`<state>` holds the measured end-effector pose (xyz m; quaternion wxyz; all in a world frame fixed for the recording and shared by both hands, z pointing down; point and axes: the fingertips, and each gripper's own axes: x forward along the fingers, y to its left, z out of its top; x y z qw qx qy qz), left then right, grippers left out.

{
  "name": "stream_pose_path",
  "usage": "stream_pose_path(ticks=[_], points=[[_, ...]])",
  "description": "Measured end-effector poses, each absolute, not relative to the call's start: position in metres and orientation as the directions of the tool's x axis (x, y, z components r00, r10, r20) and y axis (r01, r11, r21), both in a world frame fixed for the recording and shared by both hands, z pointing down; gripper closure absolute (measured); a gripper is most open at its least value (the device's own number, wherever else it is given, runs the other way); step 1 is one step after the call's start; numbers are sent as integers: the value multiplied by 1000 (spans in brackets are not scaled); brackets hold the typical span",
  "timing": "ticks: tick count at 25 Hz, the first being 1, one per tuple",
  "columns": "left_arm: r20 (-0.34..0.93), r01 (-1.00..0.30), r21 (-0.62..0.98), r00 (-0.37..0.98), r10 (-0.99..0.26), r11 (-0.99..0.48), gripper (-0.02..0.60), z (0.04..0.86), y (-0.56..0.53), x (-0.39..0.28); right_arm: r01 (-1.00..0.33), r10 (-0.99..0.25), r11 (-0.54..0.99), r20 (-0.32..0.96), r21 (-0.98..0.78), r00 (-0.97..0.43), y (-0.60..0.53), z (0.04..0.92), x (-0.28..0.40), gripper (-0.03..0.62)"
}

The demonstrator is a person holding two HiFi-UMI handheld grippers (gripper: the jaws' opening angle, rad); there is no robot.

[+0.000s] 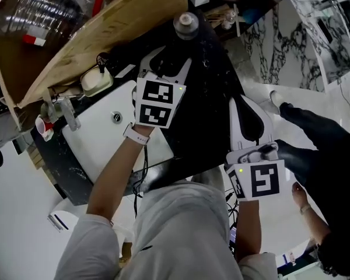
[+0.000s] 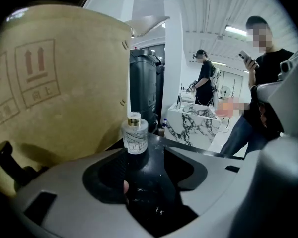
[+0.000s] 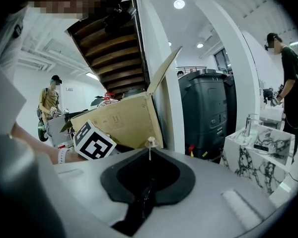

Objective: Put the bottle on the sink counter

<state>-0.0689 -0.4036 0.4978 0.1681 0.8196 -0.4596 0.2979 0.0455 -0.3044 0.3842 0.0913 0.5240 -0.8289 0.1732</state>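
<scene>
Shows the bottle (image 2: 135, 135) upright, long axis vertical, at the far edge of the black tabletop (image 1: 213, 121), straight ahead of the left claw (image 2: 144, 152) and just beyond its tips. Finds that claw's jaws apart, pressing on nothing. Places the right claw (image 3: 148, 152), jaws together and empty, back toward the right edge, hence the farther one. Notes a cardboard box (image 1: 105, 34) close on the bottle's left and the white sink (image 1: 105, 139) nearer in; leaves nothing between claw and bottle.
</scene>
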Motion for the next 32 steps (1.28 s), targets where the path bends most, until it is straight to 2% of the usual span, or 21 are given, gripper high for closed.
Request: stream_pose_path(ticks=[5, 9, 11, 27, 32], points=[[642, -870, -4, 376, -669, -493, 449, 486, -377, -76, -901, -841, 396, 324, -178, -434, -286, 373, 50, 580], [645, -883, -2, 358, -675, -470, 500, 479, -353, -78, -904, -844, 399, 325, -151, -427, -272, 365, 59, 580], [625, -892, 9, 358, -694, -452, 572, 470, -343, -79, -906, -848, 400, 319, -141, -424, -267, 360, 64, 580], [539, -930, 50, 333, -774, -365, 574, 392, -259, -98, -887, -845, 443, 270, -131, -462, -223, 326, 76, 580], [516, -925, 32, 339, -787, -378, 574, 368, -232, -100, -881, -837, 455, 277, -129, -473, -210, 321, 81, 580]])
